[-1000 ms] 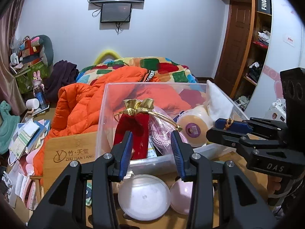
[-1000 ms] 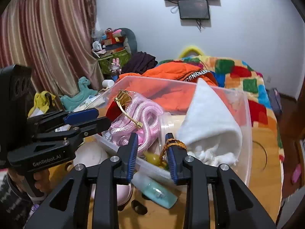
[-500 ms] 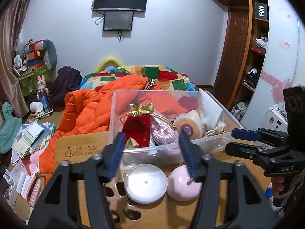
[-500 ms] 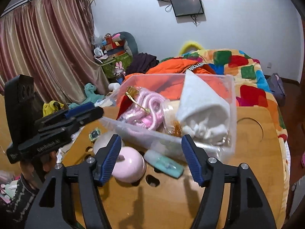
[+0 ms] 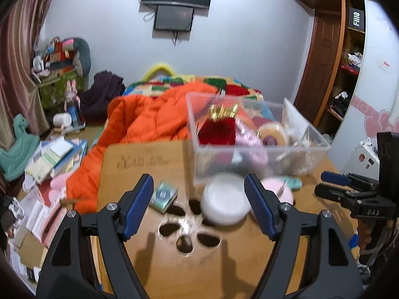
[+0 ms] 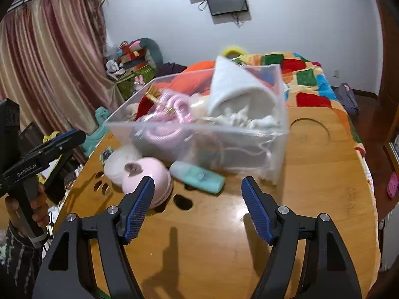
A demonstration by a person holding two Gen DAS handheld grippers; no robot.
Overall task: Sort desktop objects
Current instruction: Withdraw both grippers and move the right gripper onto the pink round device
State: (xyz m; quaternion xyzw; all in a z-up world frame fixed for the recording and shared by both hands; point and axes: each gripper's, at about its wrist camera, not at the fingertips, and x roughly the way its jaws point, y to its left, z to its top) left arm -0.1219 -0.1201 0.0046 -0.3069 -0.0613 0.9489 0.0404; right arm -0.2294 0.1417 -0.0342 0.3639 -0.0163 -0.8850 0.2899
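Observation:
A clear plastic bin on the wooden table holds a red pouch, pink cord, a white cloth and a tape roll. In front of it lie a white round lid, a pink round case, a teal tube and a small green packet. My left gripper is open and empty, back from the lid. My right gripper is open and empty, back from the tube.
The table has flower-shaped cut-out holes near the front and a round recess at the right. An orange jacket and a patchwork bed lie behind. Books clutter the floor at left.
Both grippers have opened wide and pulled back from the bin. The right gripper let go of a small beaded bracelet over the bin. The bin now sits farther away.

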